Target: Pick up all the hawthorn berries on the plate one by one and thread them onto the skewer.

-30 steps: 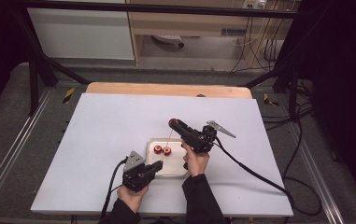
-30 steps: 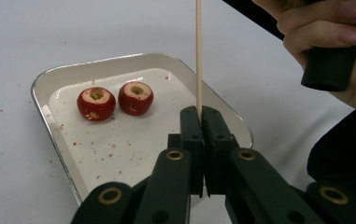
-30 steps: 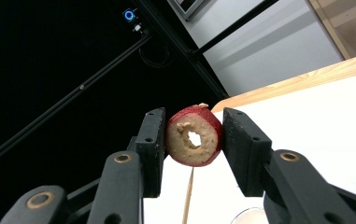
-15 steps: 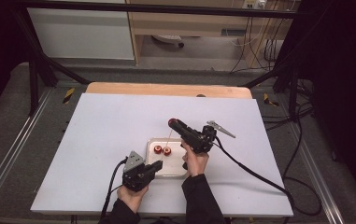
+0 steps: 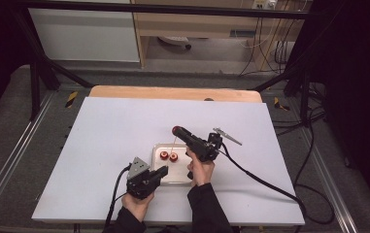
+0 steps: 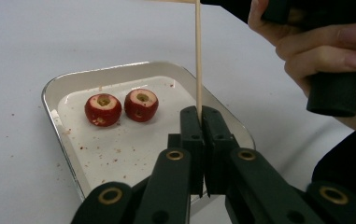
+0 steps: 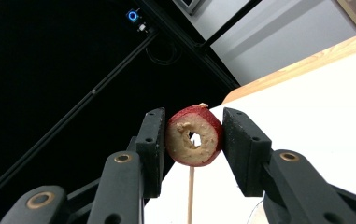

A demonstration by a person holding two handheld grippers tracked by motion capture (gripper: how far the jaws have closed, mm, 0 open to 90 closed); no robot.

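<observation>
Cored red fruit (image 7: 194, 142) sits clamped in your right gripper (image 7: 192, 140) jaws, above the tray (image 6: 54, 88). Your left gripper (image 6: 202, 116) pinches the upright skewer (image 6: 197, 56) over the tray's near edge. Two more fruits (image 6: 121, 106) lie inside; open white surface (image 5: 109, 126) surrounds everything.

Both forearms come in from six o'clock in the high view, sleeves dark. The left hand (image 5: 135, 204) grips the left gripper (image 5: 162, 171) low over the table, jaws pointing toward two o'clock; in the left gripper view its jaws stand pressed together on a thin stick (image 6: 197, 56) that rises straight up between them. The right hand (image 5: 200, 170) holds the right gripper (image 5: 176, 130) raised, jaws aimed toward ten o'clock. In the right gripper view its jaws stand apart, clamped on a cored red fruit (image 7: 194, 136) from both sides.
</observation>
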